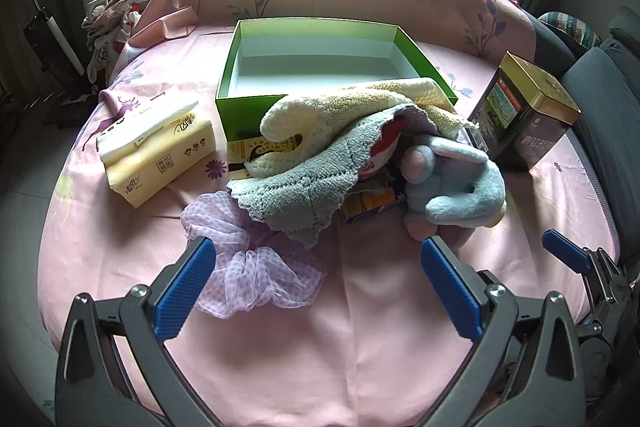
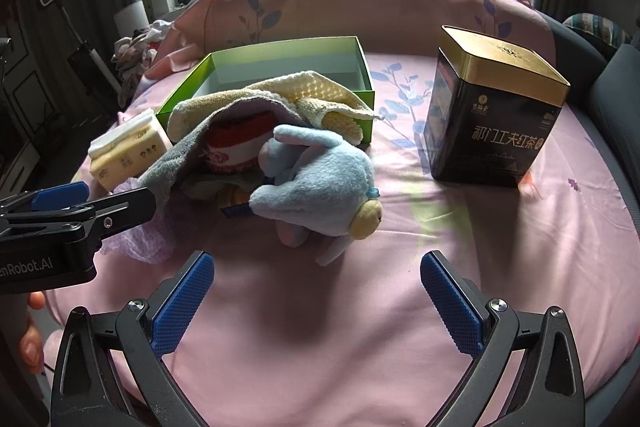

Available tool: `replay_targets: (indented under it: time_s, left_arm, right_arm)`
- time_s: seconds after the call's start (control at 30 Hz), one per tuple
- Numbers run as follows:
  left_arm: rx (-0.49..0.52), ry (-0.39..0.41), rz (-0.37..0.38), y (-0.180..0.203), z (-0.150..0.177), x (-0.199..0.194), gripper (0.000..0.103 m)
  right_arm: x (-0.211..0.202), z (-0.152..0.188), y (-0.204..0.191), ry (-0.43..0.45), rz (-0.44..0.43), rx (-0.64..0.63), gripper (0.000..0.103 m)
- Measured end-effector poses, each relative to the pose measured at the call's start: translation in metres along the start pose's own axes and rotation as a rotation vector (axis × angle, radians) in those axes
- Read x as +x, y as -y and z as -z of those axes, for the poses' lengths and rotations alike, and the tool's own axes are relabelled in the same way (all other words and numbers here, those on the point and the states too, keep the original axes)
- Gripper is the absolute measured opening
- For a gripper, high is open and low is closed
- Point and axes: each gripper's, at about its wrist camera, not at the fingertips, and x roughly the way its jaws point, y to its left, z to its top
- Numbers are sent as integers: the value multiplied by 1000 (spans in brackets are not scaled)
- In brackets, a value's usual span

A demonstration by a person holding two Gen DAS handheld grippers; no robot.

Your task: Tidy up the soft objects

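Blue plush (image 2: 320,187) lies on its side at 12 o'clock, cream towel (image 2: 280,95) behind; both grippers' fingers (image 1: 188,291) (image 2: 184,303) spread, empty.

Green box (image 1: 240,95), grey towel (image 1: 304,179), pale-blue plush (image 2: 320,187), pink floral sheet (image 1: 360,327)

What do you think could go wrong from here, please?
The towels are draped over the soft toy and some small cartons, so pulling one could drag the rest. The pale towel also overhangs the green box rim, so tugging may shift it. Both grippers, left and right, are open and hold nothing.
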Motion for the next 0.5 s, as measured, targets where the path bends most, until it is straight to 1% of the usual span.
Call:
replay_targets:
  time_s: [0.5]
  left_arm:
    - [9,3,4,1,-1,0,102]
  right_arm:
    - [-1,1,-1,3,1,-5,103]
